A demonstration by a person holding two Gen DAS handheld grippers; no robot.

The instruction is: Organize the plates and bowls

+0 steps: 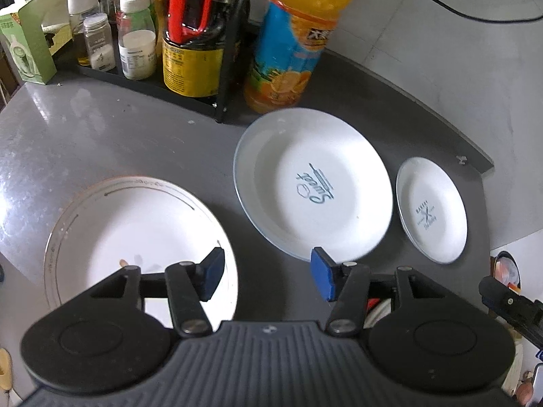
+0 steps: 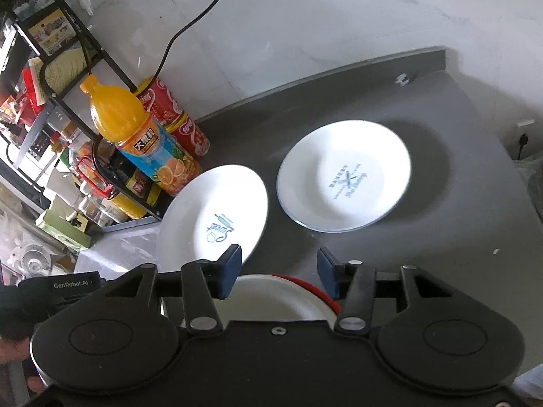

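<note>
Three white plates lie on the dark grey counter (image 1: 135, 142). A gold-rimmed plate (image 1: 135, 230) sits near left, a "Sweet" plate (image 1: 312, 183) in the middle and a small "Bakery" plate (image 1: 431, 210) at the right. My left gripper (image 1: 268, 273) hangs open above the gap between the gold-rimmed and "Sweet" plates, holding nothing. In the right wrist view the "Sweet" plate (image 2: 213, 217) and the "Bakery" plate (image 2: 342, 176) lie ahead. My right gripper (image 2: 280, 273) is open over a white bowl with a red rim (image 2: 271, 298), empty.
An orange juice bottle (image 1: 298, 40) stands just behind the "Sweet" plate, beside a black rack (image 1: 224, 68) full of sauce bottles and jars. Two red cans (image 2: 176, 115) stand against the tiled wall. A black cable (image 2: 190, 23) runs down the wall. The counter's edge lies at right.
</note>
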